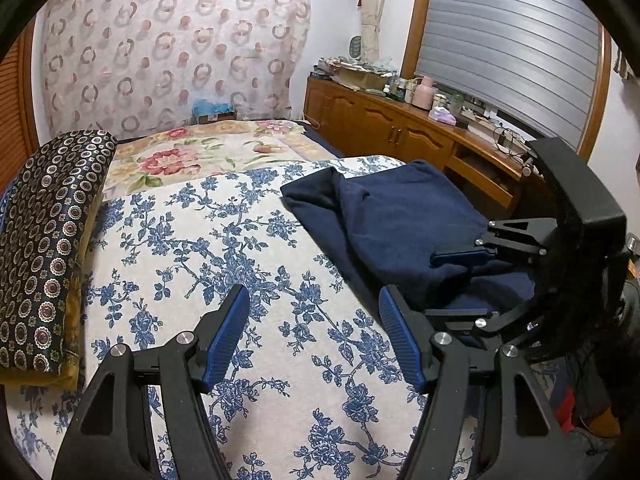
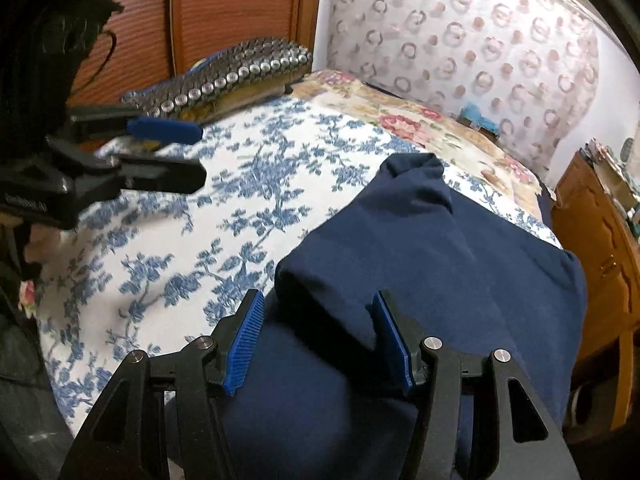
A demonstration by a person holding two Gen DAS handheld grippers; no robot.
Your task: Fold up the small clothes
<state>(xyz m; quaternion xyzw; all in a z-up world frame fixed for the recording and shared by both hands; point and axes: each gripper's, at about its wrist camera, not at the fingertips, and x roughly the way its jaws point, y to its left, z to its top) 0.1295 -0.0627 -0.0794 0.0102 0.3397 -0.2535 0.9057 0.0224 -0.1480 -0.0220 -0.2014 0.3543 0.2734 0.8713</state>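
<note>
While we hold a gripper in each hand over the bed, the navy garment (image 2: pixel 460 264) lies rumpled on the blue-flowered bedspread (image 1: pixel 208 248), toward the side of the bed nearest the wooden cabinets (image 1: pixel 384 128). In the right wrist view a raised fold of it stands between the blue pads (image 2: pixel 246 344) of our right gripper (image 2: pixel 320 340). The jaws stand apart and we see a gap on each side of the fold, so the pads do not press on the cloth and nothing is grasped. In the left wrist view that same gripper reaches in from the right, low over the near part of the garment.

Our left gripper (image 1: pixel 314 336) hovers over bare bedspread just beside the garment's near edge. Its jaws are spread with nothing between them, and only the printed flowers show in the gap. In the right wrist view it appears at the left edge, well apart from the cloth.

A dark cushion (image 1: pixel 52 240) patterned with small circles lies along the far side of the bed by the slatted wooden panel (image 2: pixel 232 8). Beyond the bedspread we see a sheet printed with red flowers (image 1: pixel 188 156), and behind it a sheer curtain (image 1: pixel 172 44) with ring motifs.
</note>
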